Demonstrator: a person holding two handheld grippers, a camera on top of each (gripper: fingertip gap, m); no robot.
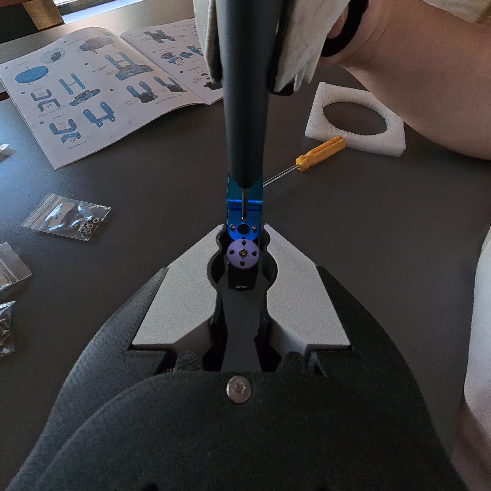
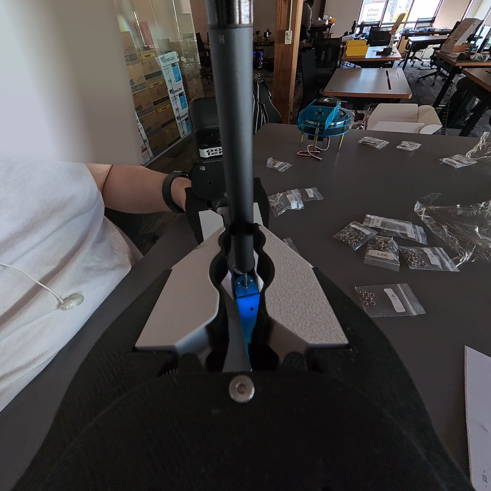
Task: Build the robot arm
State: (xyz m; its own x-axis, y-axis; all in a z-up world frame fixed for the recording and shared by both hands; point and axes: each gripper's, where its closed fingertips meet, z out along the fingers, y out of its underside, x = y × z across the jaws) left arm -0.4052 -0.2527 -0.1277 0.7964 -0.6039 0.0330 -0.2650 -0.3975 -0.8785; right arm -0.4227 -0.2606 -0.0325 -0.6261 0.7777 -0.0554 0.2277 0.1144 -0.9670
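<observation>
My left gripper (image 1: 243, 228) is shut on a black servo (image 1: 240, 279) with a purple round horn (image 1: 242, 252) and a blue metal bracket (image 1: 243, 210) on top. My right gripper (image 2: 241, 231) is shut on a dark grey pen-shaped electric screwdriver (image 2: 233, 132), held upright. Its thin bit (image 1: 243, 204) rests on a small screw on the bracket's flat tab, between two other screws. In the right wrist view the bracket (image 2: 245, 295) lies between my fingers, under the bit, and the left gripper (image 2: 212, 210) shows just beyond it. The right gripper's white fingers (image 1: 292, 53) show at the top of the left wrist view.
An open instruction booklet (image 1: 93, 87), a yellow-handled screwdriver (image 1: 318, 154), a white foam piece with an oval hole (image 1: 356, 119) and bags of small hardware (image 1: 66, 218) lie on the dark table (image 1: 159, 186). A blue round assembly (image 2: 325, 117), more bags (image 2: 382, 244) and clear wrap (image 2: 457, 225) lie farther off. One gripper's finger ends stand about 9 centimetres off the other's.
</observation>
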